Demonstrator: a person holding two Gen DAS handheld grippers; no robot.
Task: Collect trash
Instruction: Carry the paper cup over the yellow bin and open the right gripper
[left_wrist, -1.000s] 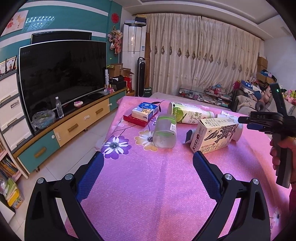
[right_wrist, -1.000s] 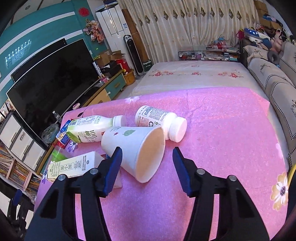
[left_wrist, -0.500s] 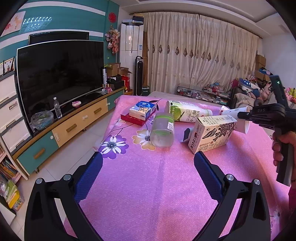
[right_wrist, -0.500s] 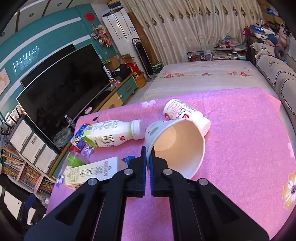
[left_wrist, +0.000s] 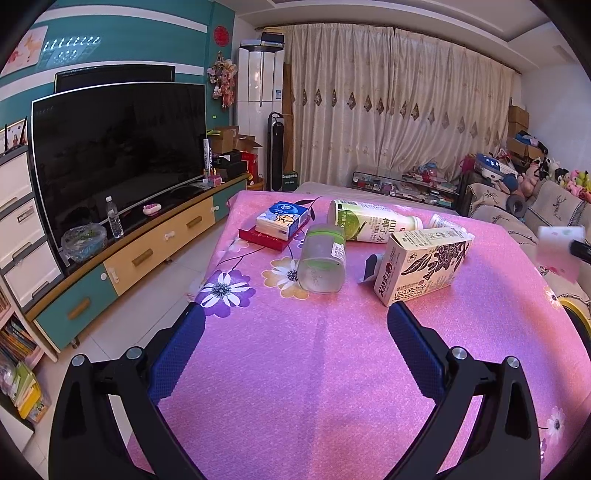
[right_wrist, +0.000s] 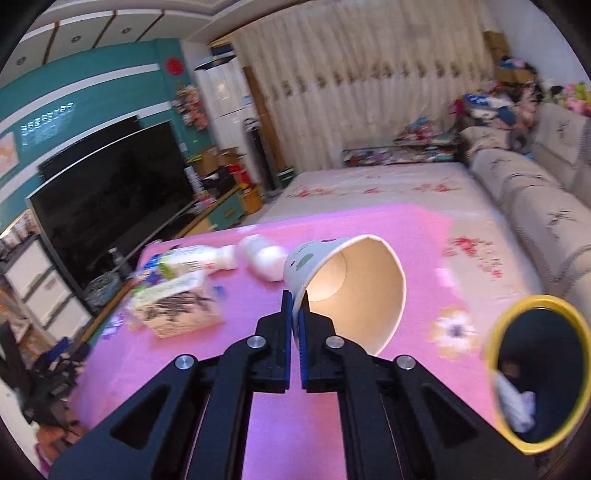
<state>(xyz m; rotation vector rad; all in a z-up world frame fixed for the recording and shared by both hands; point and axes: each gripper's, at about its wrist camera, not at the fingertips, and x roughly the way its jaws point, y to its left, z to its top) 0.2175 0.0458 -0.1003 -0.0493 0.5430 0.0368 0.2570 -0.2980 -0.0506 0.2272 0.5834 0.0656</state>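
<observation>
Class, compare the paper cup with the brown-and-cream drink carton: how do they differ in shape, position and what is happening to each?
The paper cup is round and tapered with an open mouth; the carton is a box with flat printed sides. The cup is pinched by its rim in the right gripper and tipped sideways; the carton lies on its side on the pink tablecloth, gripped by nothing. Both are used drink containers.

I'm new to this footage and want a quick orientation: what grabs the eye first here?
The right gripper pinches the rim of a white paper cup, its mouth facing the camera above the pink tablecloth. At lower right gapes a yellow-rimmed bin. In the left view, a milk carton and bottles lie toppled mid-table.
</observation>
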